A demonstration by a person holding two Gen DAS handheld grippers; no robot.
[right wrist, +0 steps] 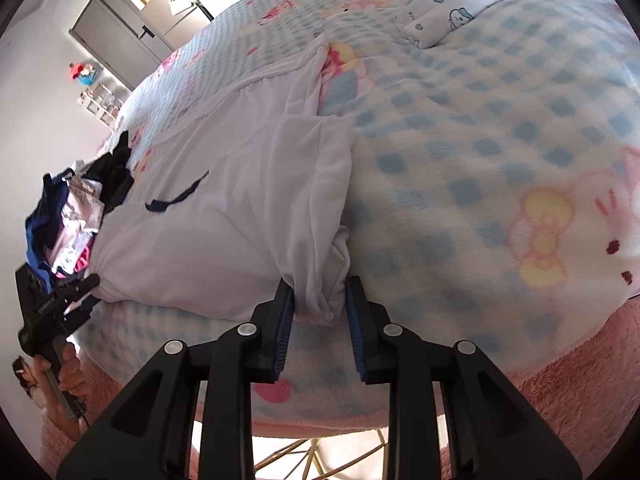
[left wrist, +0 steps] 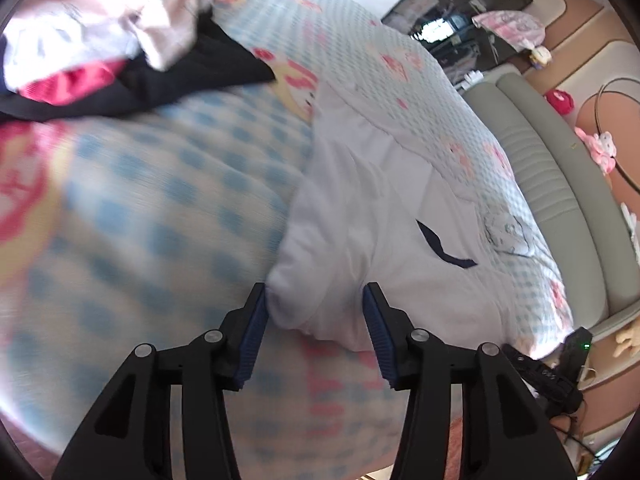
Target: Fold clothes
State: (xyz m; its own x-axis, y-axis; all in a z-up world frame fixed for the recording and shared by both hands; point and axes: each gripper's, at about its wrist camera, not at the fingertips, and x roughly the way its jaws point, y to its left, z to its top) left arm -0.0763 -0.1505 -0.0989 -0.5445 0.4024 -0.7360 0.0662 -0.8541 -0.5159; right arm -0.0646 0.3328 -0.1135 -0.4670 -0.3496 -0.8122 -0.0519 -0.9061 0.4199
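This is a bedroom in a home. A big bed has a soft blue checked blanket with cartoon cats and bows. A small pillow lies on it. There is a padded headboard, a grey cupboard and plush toys.

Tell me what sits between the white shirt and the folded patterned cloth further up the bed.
Right wrist view: between the white shirt and the folded patterned cloth lies only the blue checked blanket, with nothing resting on it.
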